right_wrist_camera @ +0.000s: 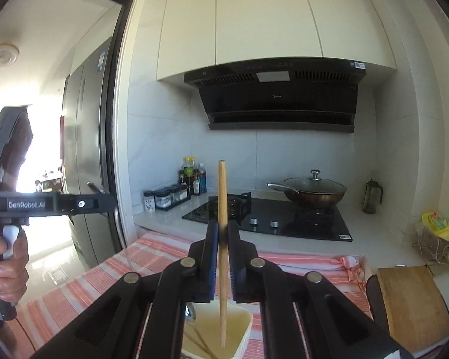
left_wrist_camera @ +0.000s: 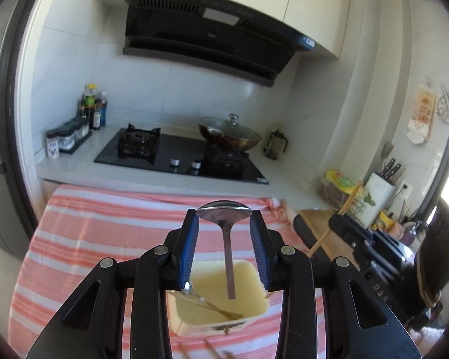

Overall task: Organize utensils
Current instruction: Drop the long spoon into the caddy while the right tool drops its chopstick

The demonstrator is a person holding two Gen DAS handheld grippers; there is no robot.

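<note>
My left gripper (left_wrist_camera: 224,214) is shut on a metal spoon (left_wrist_camera: 224,213), gripping its bowl; the handle hangs down over a cream rectangular container (left_wrist_camera: 251,309) on the striped cloth. Inside the container lie another spoon (left_wrist_camera: 188,290) and wooden chopsticks (left_wrist_camera: 215,308). My right gripper (right_wrist_camera: 222,230) is shut on a wooden chopstick (right_wrist_camera: 222,197), held upright with its lower end over the same container (right_wrist_camera: 244,333). The left gripper body (right_wrist_camera: 45,203) shows at the left of the right wrist view.
A pink and white striped cloth (left_wrist_camera: 98,227) covers the table. Behind it are a gas hob (left_wrist_camera: 179,155), a lidded wok (left_wrist_camera: 229,136), spice jars and bottles (left_wrist_camera: 74,125). A wooden cutting board (right_wrist_camera: 413,302) and knife block (left_wrist_camera: 380,191) are on the right.
</note>
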